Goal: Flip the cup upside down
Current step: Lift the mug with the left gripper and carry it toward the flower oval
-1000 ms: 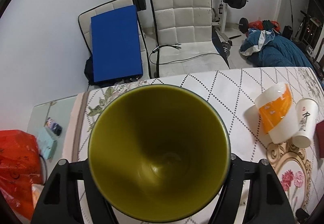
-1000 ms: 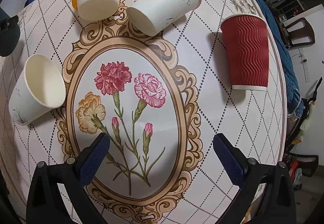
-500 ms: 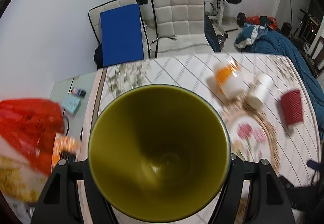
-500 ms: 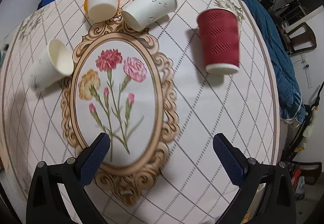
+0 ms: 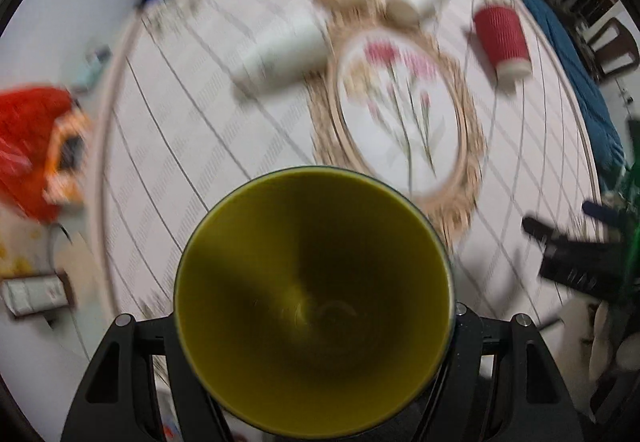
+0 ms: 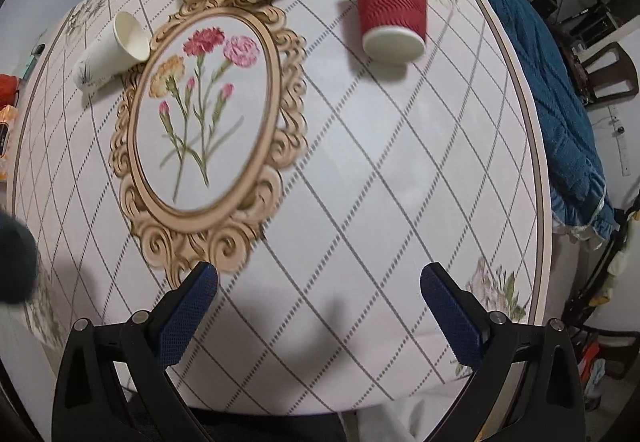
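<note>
Left tongs point(image 5: 314, 322) clamped around olive cup point(image 5: 314, 302), mouth facing camera; right tongs point(image 6: 319, 274) wide, empty.

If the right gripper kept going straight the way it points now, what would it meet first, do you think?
Probably the bare tablecloth: the right gripper is open and empty, angled down at it. The red cup sits beyond and slightly right, likely off the line, though depth is unclear.

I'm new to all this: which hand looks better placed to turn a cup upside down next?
Probably the left. The left gripper already clamps the green cup, mouth facing the table. The right gripper is open and holds nothing, well short of the red cup.
</note>
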